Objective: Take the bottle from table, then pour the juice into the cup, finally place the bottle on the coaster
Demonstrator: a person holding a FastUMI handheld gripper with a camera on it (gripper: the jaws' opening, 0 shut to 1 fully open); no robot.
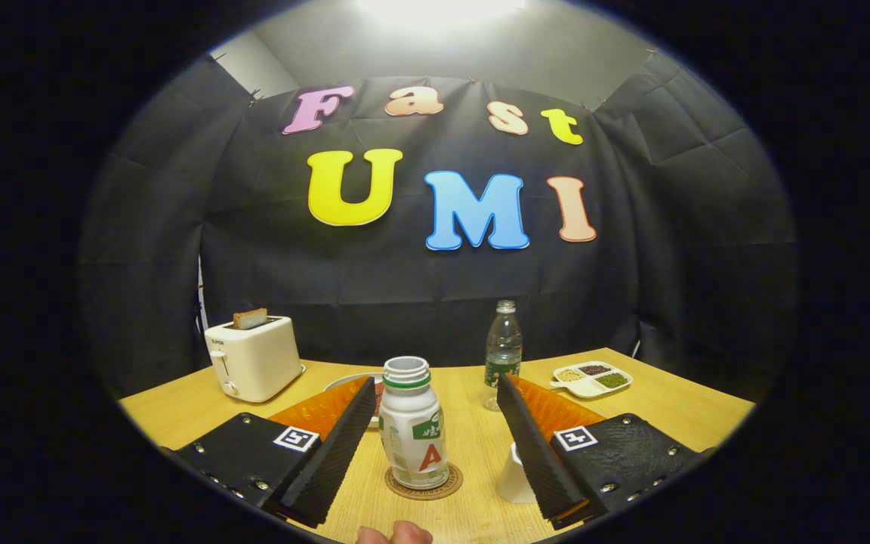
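In the gripper view, we see the white juice bottle (413,423) standing upright on the round coaster (424,482), with its cap off and the neck open. The gripper (435,404) has its two fingers wide apart, one on each side of the bottle, and neither finger touches it. The white cup (514,474) stands on the table just beside the coaster, partly hidden behind the right finger; we cannot tell if there is juice in it.

We judge that the last step is in hand or just finished: the bottle already sits on the coaster and the fingers are free of it. The next move, we think, only calls for drawing the gripper straight back, without brushing the bottle or the cup.

The wooden table (654,400) is light and smooth. Near its far left corner stands a white toaster (255,358) with a slice of bread in it. Toward the far edge stands a clear water bottle (503,353), and beside it a divided dish (592,378) of grains. A plate (344,380) lies behind the left finger. Fingertips of a hand (394,534) show at the near edge.
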